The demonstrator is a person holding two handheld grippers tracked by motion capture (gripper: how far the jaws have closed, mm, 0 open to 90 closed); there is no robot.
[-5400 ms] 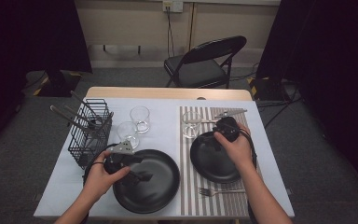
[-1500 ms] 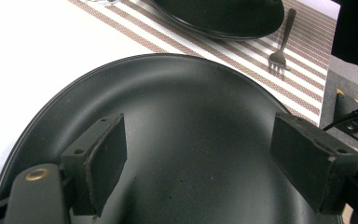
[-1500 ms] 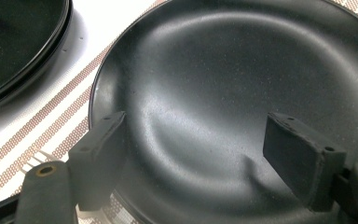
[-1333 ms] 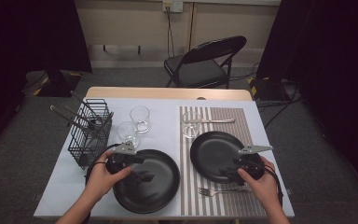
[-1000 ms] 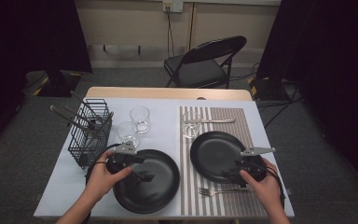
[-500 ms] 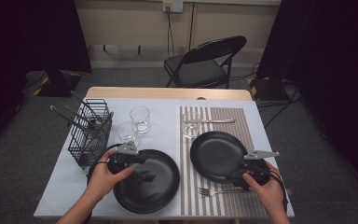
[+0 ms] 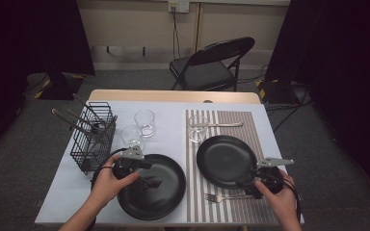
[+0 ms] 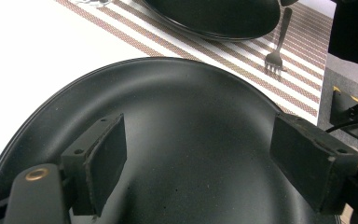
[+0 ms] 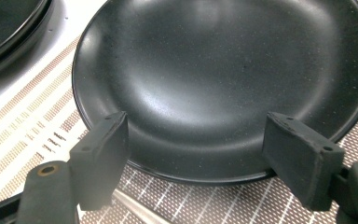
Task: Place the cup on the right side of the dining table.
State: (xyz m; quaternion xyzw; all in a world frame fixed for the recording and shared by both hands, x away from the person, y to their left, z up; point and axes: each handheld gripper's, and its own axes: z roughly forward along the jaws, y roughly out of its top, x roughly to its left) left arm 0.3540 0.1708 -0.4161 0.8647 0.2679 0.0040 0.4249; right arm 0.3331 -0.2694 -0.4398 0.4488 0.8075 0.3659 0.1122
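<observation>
At lower right, the right gripper (image 7: pixel 251 188) is held spread by the striped-mat plate (image 7: pixel 226 161); the left gripper (image 7: pixel 147 178) is held spread over the near plate (image 7: pixel 166 202).

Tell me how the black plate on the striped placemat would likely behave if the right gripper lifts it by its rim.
The black plate looks rigid, so it shouldn't flex. Its glossy surface may slip between the right gripper pads. Held at one edge, it would probably tilt downward.

My left gripper (image 7: pixel 147 174) and right gripper (image 7: pixel 251 185) are black, each with a grey three-cornered plate on top, a trailing black cable, brass-coloured screws and two blocky black rubber-padded jaws.
</observation>
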